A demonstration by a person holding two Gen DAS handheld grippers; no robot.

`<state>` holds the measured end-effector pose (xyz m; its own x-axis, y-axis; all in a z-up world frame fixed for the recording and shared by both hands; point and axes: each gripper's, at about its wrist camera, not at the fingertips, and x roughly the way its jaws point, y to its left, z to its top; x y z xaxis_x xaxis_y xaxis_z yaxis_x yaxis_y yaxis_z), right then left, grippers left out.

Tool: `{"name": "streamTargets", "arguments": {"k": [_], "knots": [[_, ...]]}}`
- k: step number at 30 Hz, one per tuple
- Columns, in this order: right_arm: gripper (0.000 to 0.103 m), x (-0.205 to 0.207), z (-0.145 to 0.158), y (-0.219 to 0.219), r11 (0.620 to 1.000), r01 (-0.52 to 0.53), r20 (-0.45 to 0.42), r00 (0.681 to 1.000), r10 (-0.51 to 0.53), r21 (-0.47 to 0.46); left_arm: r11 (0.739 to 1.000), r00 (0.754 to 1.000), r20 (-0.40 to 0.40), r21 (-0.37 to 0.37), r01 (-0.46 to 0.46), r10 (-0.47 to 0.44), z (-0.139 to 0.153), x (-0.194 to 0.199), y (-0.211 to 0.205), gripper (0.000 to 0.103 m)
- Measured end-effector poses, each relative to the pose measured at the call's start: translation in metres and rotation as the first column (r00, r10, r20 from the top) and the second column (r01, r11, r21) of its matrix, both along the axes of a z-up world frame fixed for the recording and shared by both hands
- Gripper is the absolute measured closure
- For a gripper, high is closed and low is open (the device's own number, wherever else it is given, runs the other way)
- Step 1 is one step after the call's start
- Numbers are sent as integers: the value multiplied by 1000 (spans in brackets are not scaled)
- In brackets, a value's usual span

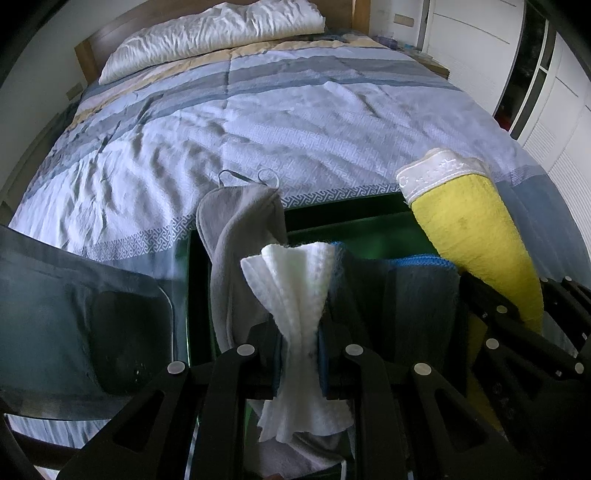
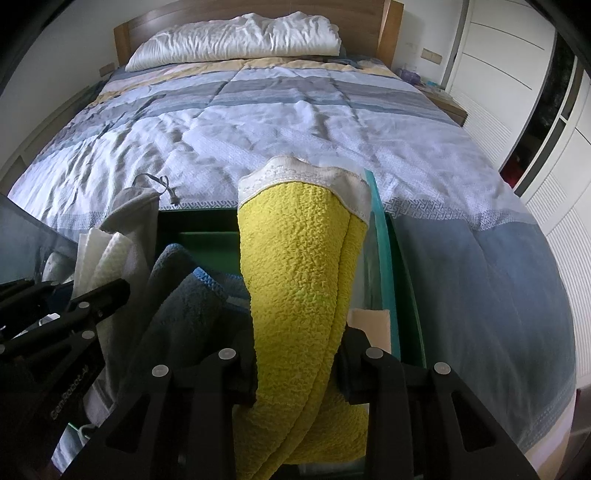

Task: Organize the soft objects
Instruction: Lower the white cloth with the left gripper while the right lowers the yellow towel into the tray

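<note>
Here, the left gripper (image 1: 300, 354) is pinched tight on a white cloth (image 1: 295, 295), which bunches between the pads and fans out above and below them. The right gripper (image 2: 301, 365) clasps a yellow towel (image 2: 295, 266) with a white lace hem; the towel fills the gap between its pads.

Both cloths hang over a green bin (image 1: 332, 218) set at the foot edge of the bed (image 1: 295, 122). A grey cloth (image 1: 236, 236) with hanging loops drapes over the bin's far-left corner. A dark grey towel with blue trim (image 1: 417, 291) lies between the two grippers, touching the white cloth. The bin's rim runs close on all sides.

Beyond the bin the quilt lies open up to a white pillow (image 1: 214, 33) at the headboard edge.

The left wrist view alone shows a dark lid-like panel (image 1: 92, 317) beside the bin's left rim. The right wrist view alone shows the bin's translucent right wall (image 2: 376, 258) just beside the yellow towel, and a cream cloth (image 2: 369, 325) inside at that wall.
</note>
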<state>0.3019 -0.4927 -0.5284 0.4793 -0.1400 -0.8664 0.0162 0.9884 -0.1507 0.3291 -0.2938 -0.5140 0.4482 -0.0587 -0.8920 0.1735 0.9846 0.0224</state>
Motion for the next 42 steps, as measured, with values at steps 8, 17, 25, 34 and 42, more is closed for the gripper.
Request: {"name": "streamTargets", "arguments": {"k": [8, 17, 25, 34, 42], "knots": [[75, -1, 2, 2, 1000, 1, 17, 1000, -1, -4, 1000, 1000, 4, 1, -6, 6, 1, 1, 0, 90], [81, 4, 3, 7, 1000, -18, 22, 1000, 19, -13, 1000, 1000, 12, 4, -20, 20, 2, 7, 1, 90], [83, 10, 1, 6, 1000, -19, 20, 1000, 20, -18, 1000, 1000, 9, 0, -20, 20, 1, 12, -3, 90], [80, 16, -5, 2, 1000, -3, 1, 1000, 3, -26, 1000, 1000, -9, 3, -26, 26, -6, 15, -5, 90], [79, 18, -6, 2, 1000, -5, -10, 1000, 5, -26, 1000, 999, -17, 6, -29, 29, -9, 12, -7, 90]]}}
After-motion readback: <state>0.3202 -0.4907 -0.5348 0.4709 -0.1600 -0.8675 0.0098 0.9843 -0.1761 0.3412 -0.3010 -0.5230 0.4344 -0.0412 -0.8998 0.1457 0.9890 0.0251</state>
